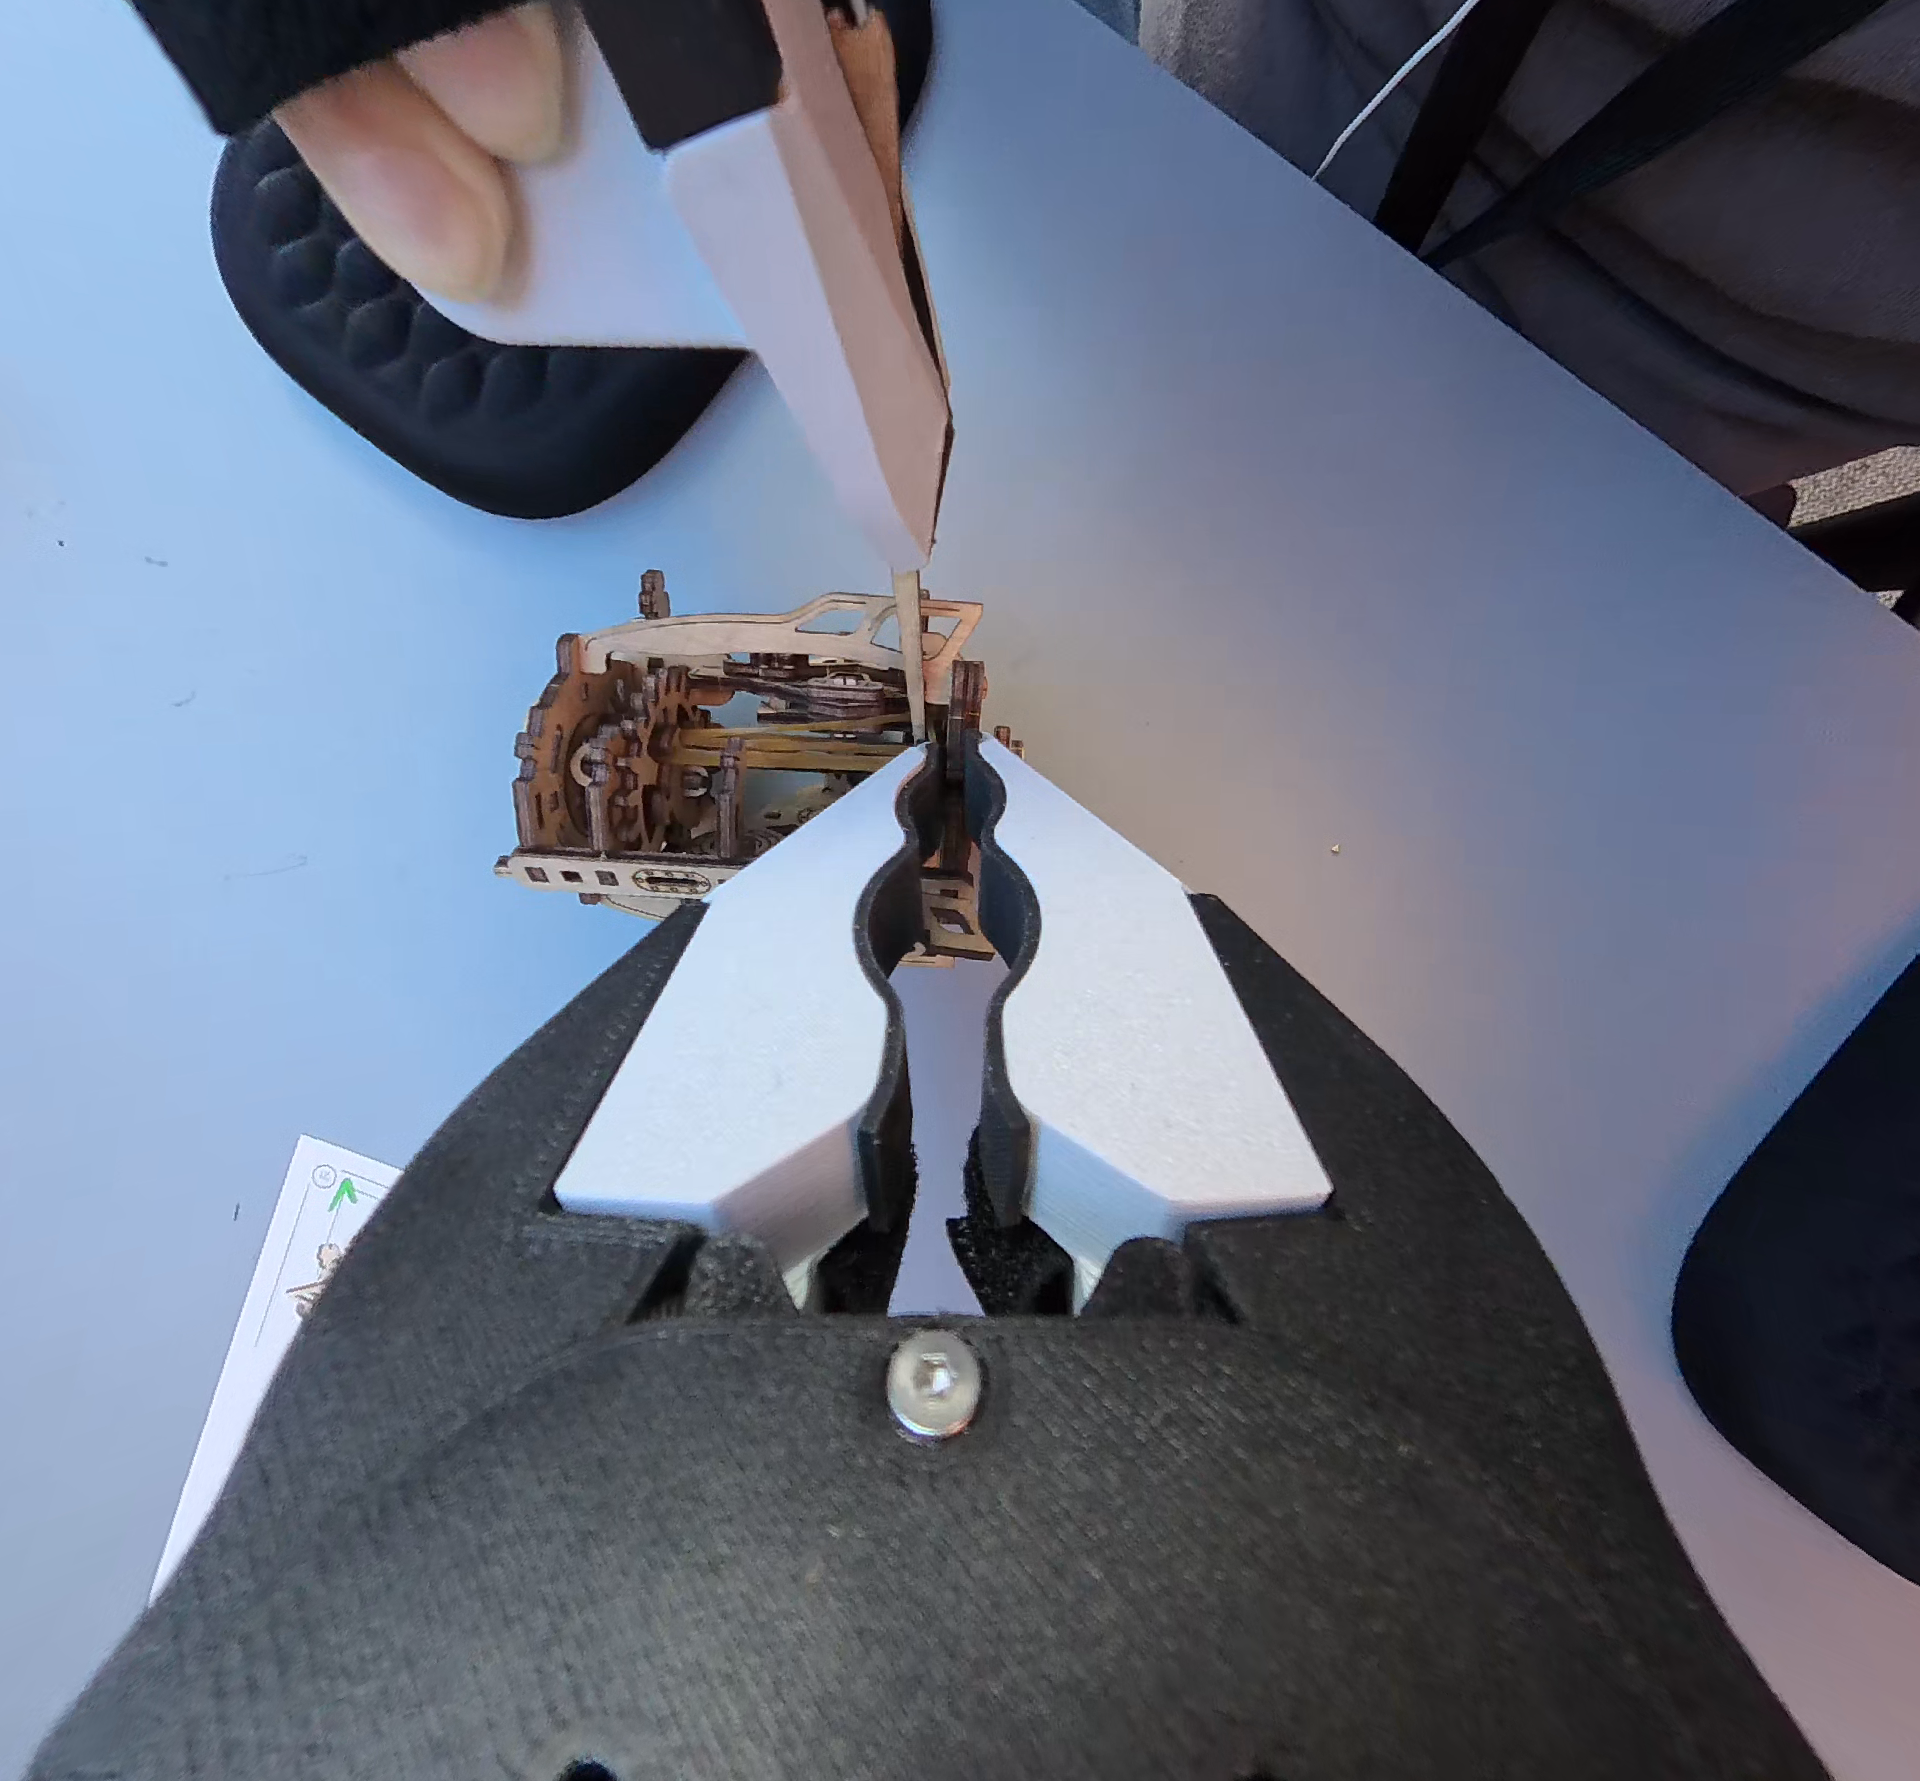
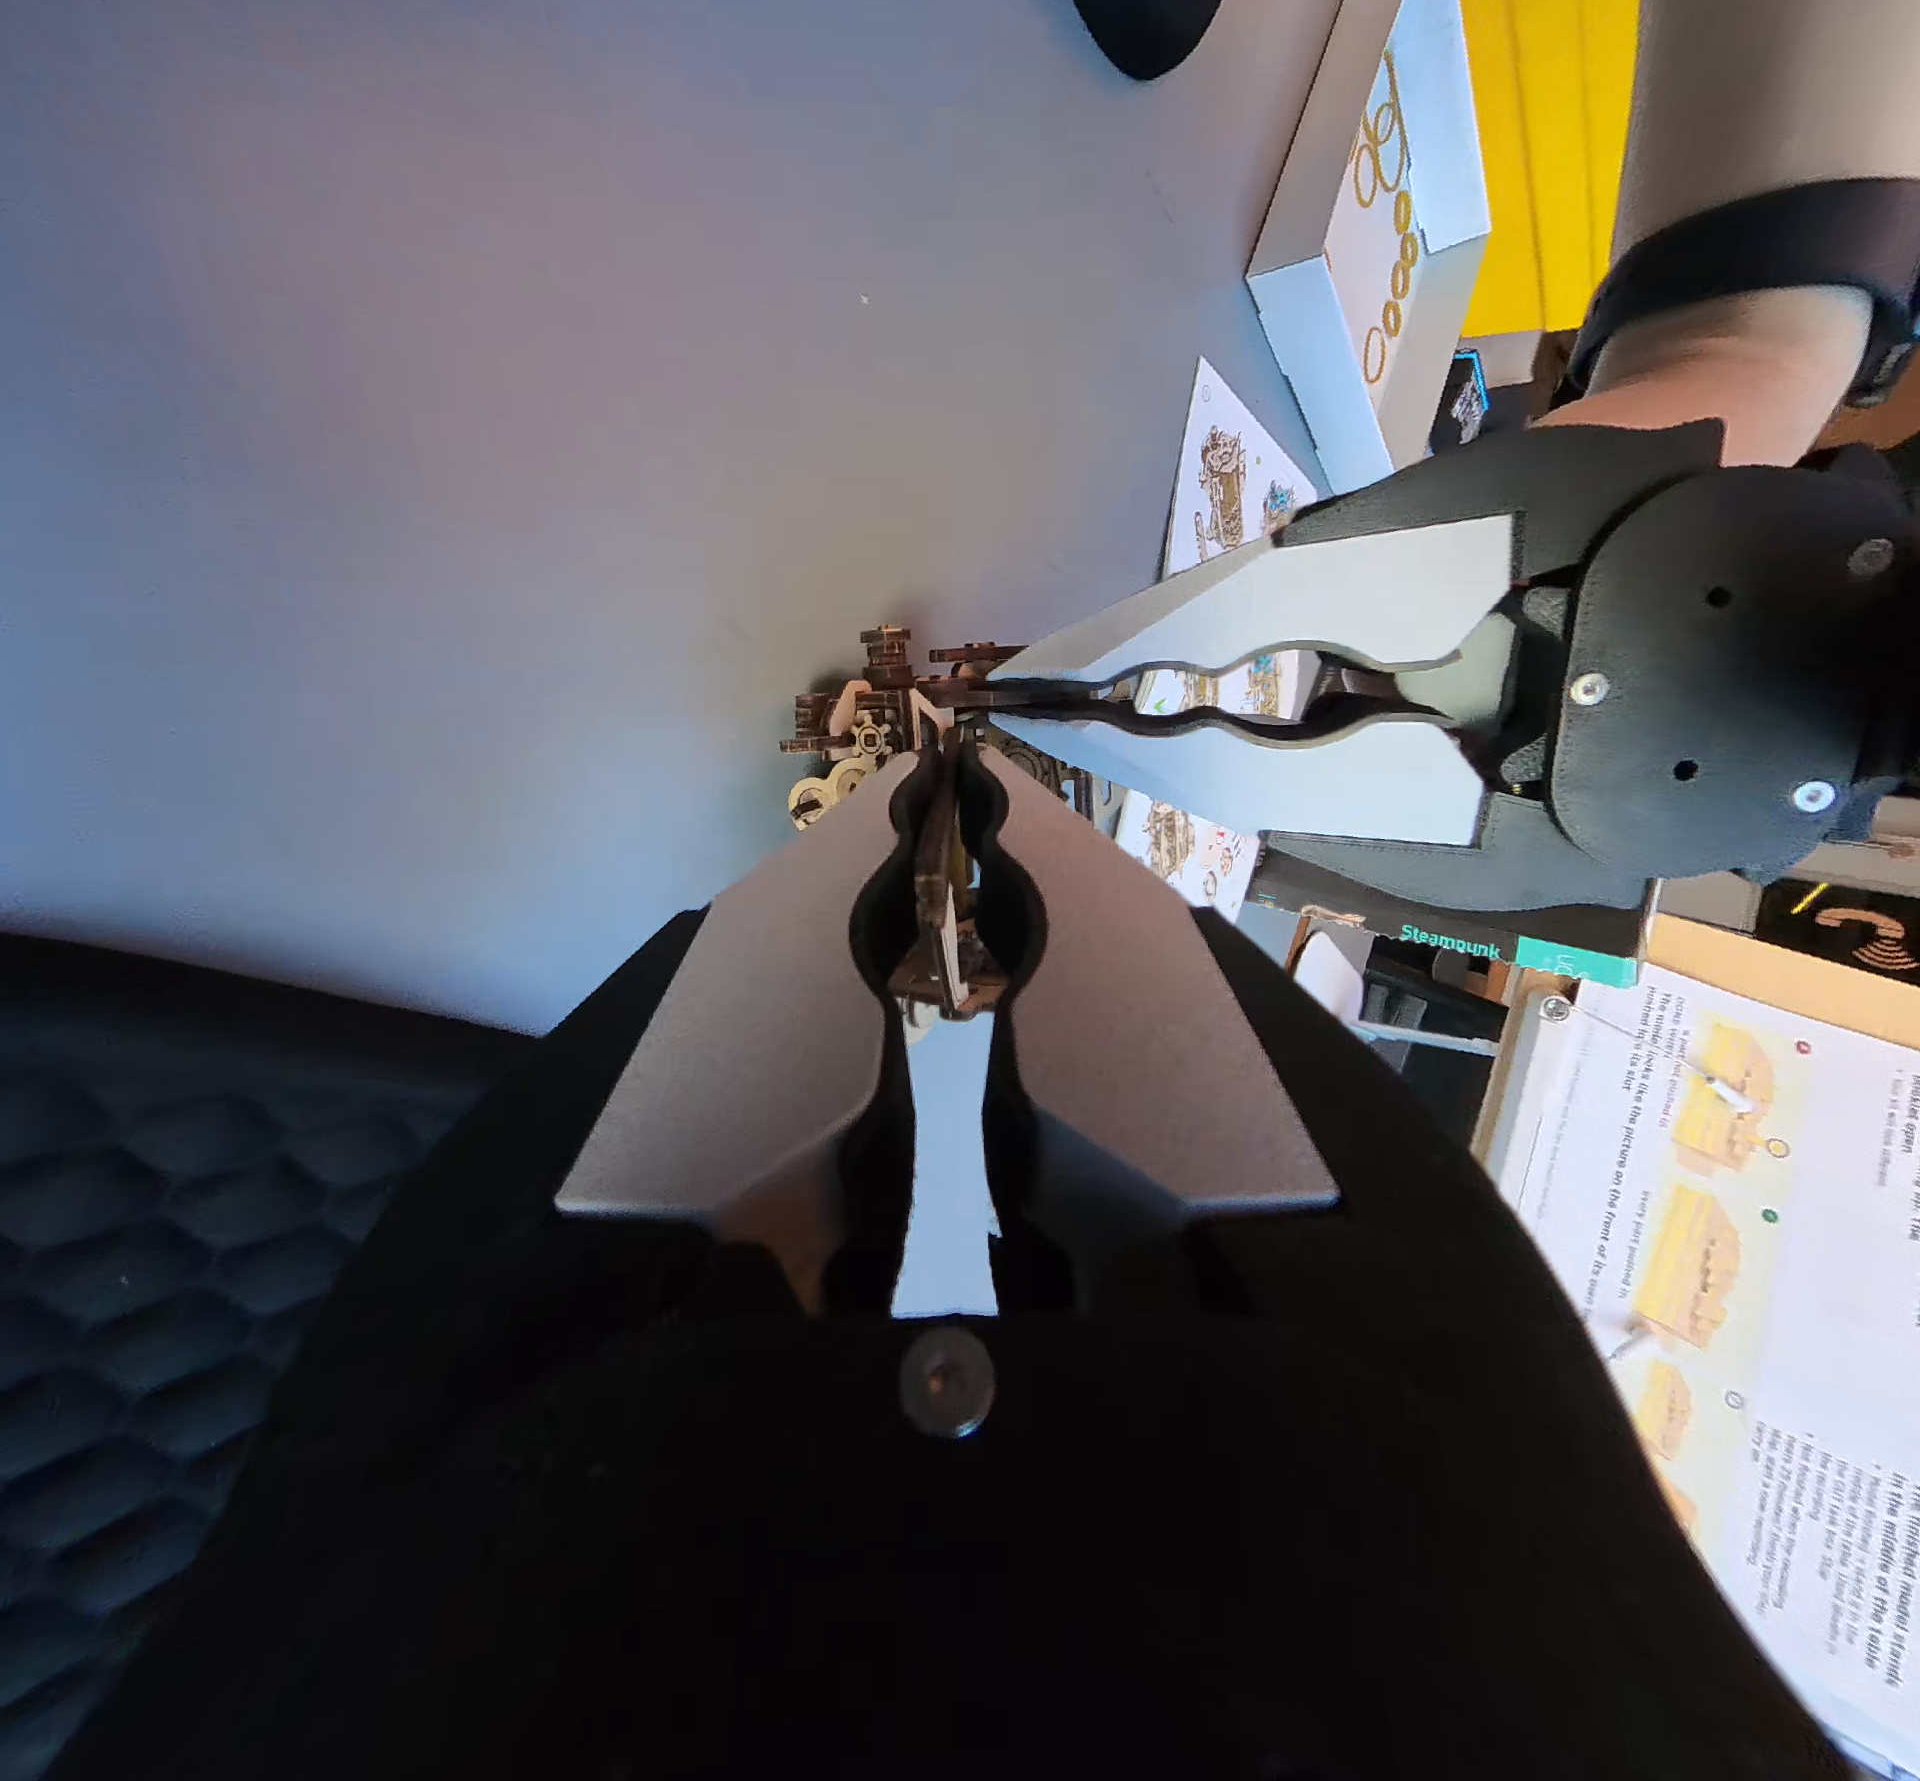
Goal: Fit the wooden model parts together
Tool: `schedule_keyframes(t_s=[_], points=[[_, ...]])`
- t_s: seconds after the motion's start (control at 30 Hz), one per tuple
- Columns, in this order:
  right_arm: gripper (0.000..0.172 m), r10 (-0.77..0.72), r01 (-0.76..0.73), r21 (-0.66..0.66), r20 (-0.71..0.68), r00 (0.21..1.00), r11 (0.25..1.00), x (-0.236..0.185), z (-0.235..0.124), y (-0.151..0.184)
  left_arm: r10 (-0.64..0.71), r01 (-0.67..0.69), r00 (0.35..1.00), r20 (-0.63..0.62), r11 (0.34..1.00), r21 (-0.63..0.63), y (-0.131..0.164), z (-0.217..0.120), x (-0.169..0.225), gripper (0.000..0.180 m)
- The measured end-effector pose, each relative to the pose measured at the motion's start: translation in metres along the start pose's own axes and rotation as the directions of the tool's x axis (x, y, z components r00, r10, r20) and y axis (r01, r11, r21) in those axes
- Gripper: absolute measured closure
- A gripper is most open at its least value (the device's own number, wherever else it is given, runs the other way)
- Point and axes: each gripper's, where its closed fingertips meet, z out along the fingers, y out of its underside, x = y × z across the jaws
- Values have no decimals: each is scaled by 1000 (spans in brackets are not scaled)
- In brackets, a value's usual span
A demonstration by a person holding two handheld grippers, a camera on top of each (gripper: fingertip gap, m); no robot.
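The wooden model (image 1: 665,755), a gear mechanism with a light side plate, lies on its side on the pale table (image 1: 1351,588). My left gripper (image 1: 951,746) is shut on an upright plate at the model's right end. The right wrist view shows the left gripper (image 2: 995,692) from the side, with its tips pinching that plate of the model (image 2: 862,723). My right gripper (image 2: 940,765) is shut on a thin flat wooden part (image 2: 938,864). In the left wrist view the right gripper (image 1: 928,542) comes down from above, and the thin part (image 1: 910,651) reaches into the model beside the left fingertips.
A black padded rest (image 1: 468,381) lies behind the model, and another black pad (image 1: 1808,1316) lies at the right. An instruction sheet (image 1: 301,1243) lies at the lower left. A person sits at the table's far edge (image 1: 1558,121). A white box (image 2: 1371,204) and instruction pages (image 2: 1766,1264) lie to the right. Less than 4 cm separates the two grippers' tips.
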Motion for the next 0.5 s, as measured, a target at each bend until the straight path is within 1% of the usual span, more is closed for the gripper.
schedule_keyframes(t_s=[0.07, 0.2, 0.27, 0.37, 0.4, 0.5], points=[[171, -2, 2, 22, -9, 1000, 1000, 0, -1, 0, 2, -2, 1000, 0, 1000, -4, 0, 0, 0, 180], [171, 79, -80, 83, 6, 997, 993, 2, -4, 1, 4, -4, 1000, 0, 1000, -8, 0, 0, 0, 180], [170, 81, -78, 110, -18, 997, 991, 7, -7, -3, 3, -3, 1000, 2, 1000, -6, 0, 0, 0, 180], [170, 36, -35, 51, -7, 999, 998, 1, -1, 2, 0, 0, 1000, 2, 1000, -2, 0, 0, 0, 180], [170, 28, -27, 59, -11, 1000, 998, 1, -1, 2, 0, 0, 1000, 2, 1000, -2, 0, 0, 0, 180], [171, 90, -91, 85, 16, 996, 992, 2, -2, 1, 3, -3, 1000, 2, 1000, -6, -1, 0, 0, 180]])
